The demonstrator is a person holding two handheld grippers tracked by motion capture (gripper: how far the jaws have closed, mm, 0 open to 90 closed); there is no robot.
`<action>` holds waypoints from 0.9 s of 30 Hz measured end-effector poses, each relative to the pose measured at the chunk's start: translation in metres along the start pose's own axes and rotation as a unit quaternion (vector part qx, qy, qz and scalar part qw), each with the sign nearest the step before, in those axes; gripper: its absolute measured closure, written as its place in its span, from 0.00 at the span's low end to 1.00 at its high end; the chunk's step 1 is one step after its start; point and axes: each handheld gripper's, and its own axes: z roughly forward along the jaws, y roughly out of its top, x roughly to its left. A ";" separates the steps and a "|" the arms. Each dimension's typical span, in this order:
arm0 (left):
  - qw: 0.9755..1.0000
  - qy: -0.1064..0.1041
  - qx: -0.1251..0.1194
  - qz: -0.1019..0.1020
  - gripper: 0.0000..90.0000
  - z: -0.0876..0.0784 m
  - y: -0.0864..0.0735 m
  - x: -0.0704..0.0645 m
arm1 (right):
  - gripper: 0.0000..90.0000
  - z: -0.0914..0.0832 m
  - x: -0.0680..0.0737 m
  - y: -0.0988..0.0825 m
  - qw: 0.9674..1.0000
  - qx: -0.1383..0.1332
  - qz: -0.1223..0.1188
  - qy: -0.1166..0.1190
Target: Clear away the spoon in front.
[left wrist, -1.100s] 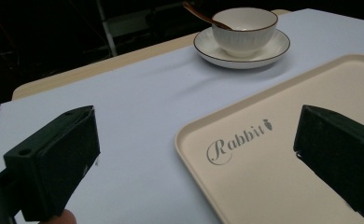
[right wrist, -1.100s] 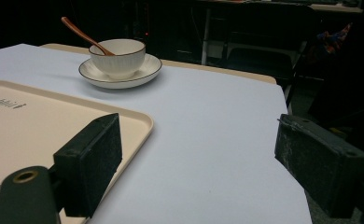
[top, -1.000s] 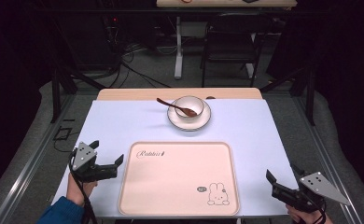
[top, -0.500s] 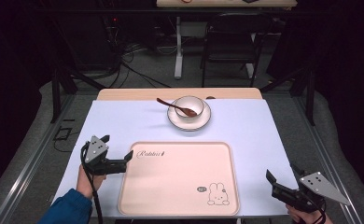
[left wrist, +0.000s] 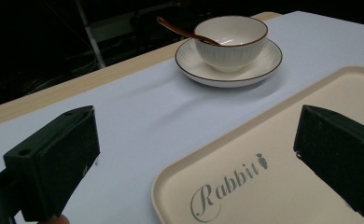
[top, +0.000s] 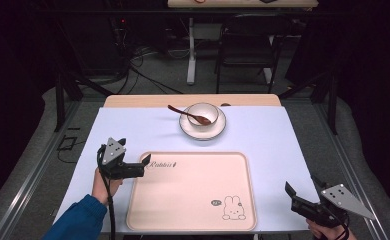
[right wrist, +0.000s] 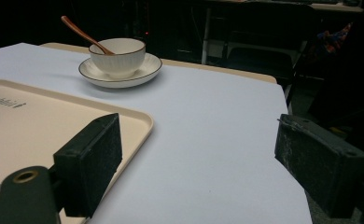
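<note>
Left gripper (top: 144, 166) hangs over the near-left corner of the tray (top: 193, 200), its jaws spread wide: in the left gripper view one jaw sits above the cloth (left wrist: 138, 116) outside the tray's corner and the other above the tray's floor, with the printed "Rabbit" word (left wrist: 229, 186) between them. Nothing is held between them. A hand (top: 103, 182) in a blue sleeve (top: 80, 220) carries it from the tray's left side.

Right gripper (top: 289, 192) waits off the tray's near-right corner, just beside its right rim and near the table's front edge, jaws likewise wide apart and holding nothing. In the right gripper view one jaw stands over the tray's corner (right wrist: 138, 121), the other over bare cloth.

Beyond the tray's far rim, well apart from both grippers, a bowl (top: 203, 114) stands on a saucer (top: 185, 127), and a brown spoon (top: 183, 112) leans in the bowl, its handle pointing to the left.
</note>
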 end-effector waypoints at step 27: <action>1.000 -0.002 -0.006 -0.020 0.00 0.055 0.033 -0.008 | 0.16 0.000 -0.001 0.000 1.000 -0.002 0.001 -0.001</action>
